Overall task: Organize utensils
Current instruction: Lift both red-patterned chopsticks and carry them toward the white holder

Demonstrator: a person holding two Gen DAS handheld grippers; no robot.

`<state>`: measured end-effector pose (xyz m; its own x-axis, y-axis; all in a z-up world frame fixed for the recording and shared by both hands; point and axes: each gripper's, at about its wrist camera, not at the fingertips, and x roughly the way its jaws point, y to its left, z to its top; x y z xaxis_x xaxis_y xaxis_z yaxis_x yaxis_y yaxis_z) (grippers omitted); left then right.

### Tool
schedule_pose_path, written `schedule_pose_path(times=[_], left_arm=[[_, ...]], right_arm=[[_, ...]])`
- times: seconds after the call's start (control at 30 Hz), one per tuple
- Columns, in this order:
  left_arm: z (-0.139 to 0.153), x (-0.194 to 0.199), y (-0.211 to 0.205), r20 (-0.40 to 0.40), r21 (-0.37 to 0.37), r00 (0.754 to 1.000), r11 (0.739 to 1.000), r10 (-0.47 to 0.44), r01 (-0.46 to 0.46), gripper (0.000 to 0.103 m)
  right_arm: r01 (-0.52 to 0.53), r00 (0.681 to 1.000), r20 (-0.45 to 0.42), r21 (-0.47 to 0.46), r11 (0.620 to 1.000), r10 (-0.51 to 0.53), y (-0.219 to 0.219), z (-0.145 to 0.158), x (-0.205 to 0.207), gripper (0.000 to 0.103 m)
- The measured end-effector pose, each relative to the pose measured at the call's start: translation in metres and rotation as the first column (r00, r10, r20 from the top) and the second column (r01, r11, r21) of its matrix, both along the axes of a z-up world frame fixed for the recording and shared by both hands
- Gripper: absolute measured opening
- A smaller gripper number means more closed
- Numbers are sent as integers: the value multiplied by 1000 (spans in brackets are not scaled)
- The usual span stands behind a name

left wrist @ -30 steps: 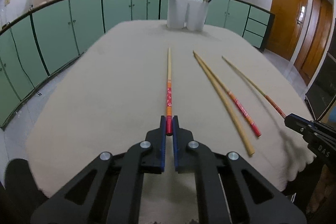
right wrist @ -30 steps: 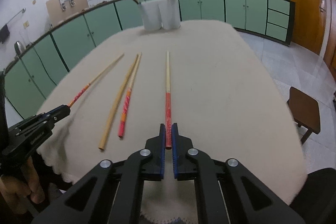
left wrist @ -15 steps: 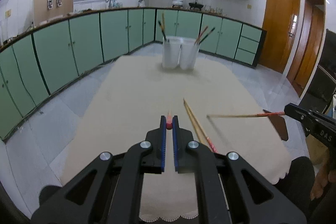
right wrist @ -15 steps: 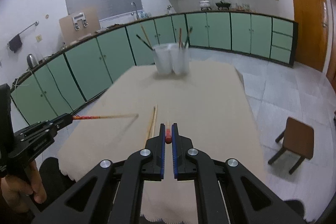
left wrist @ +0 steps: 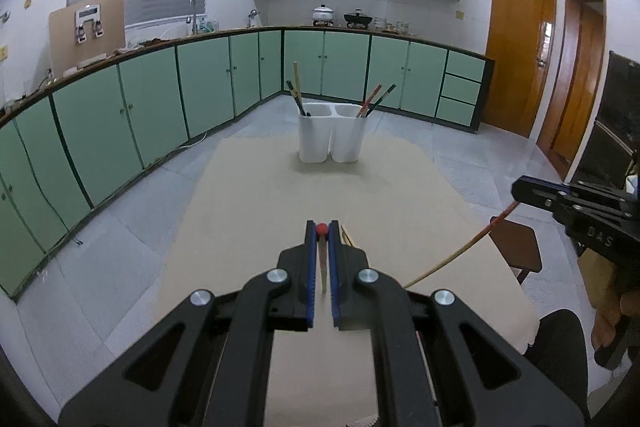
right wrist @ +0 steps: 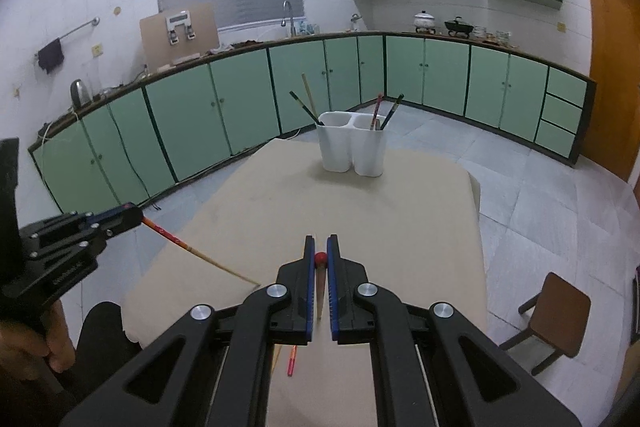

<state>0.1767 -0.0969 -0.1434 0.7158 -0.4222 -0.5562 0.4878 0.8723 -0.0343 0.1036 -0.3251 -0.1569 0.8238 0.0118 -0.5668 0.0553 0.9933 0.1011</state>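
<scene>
Left wrist view: the left tongs [left wrist: 322,233] are seen clenched on a red-ended chopstick [left wrist: 322,261], which is held raised, its pale shaft hanging down between the blue pads [left wrist: 309,267].
Right wrist view: the right tongs [right wrist: 320,253] are likewise clenched on a second red-ended chopstick [right wrist: 320,283], red tip up, pale shaft pointing down toward the surface [right wrist: 400,227].
Other tongs as seen: the right tongs [left wrist: 520,189] appear at the right edge of the left wrist view with their chopstick [left wrist: 456,255] slanting down to the left; the left tongs [right wrist: 136,217] appear at the left edge of the right wrist view with their chopstick [right wrist: 192,251] slanting down to the right.
Holder: a white two-compartment holder [left wrist: 331,137] is stood at the far end of the surface [left wrist: 260,211], well apart from both tongs; chopsticks are already leaning in each compartment.
Left on the surface: loose chopsticks [right wrist: 291,363] are partly hidden beneath the right tongs' body; how many cannot be told.
In the way: nothing is seen lying on the cloth between the tongs and the holder.
Surroundings: a brown stool [right wrist: 556,311] is stood on the floor to the right of the surface; green cabinets [right wrist: 240,107] are ranged behind.
</scene>
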Motion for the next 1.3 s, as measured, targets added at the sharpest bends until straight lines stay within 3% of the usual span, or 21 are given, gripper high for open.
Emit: schedule_pose_path(times=[0.67,1.3], left_arm=[[22,41,-8,-64,2,996,998,-63,63,5],[68,80,-14,-85,-31,990,994,-111,109,5]], right_arm=[[-61,993,-96,18,998,62,-16,16,47,6],[-80,995,-68,-49,996,76,-18,57,51,6]])
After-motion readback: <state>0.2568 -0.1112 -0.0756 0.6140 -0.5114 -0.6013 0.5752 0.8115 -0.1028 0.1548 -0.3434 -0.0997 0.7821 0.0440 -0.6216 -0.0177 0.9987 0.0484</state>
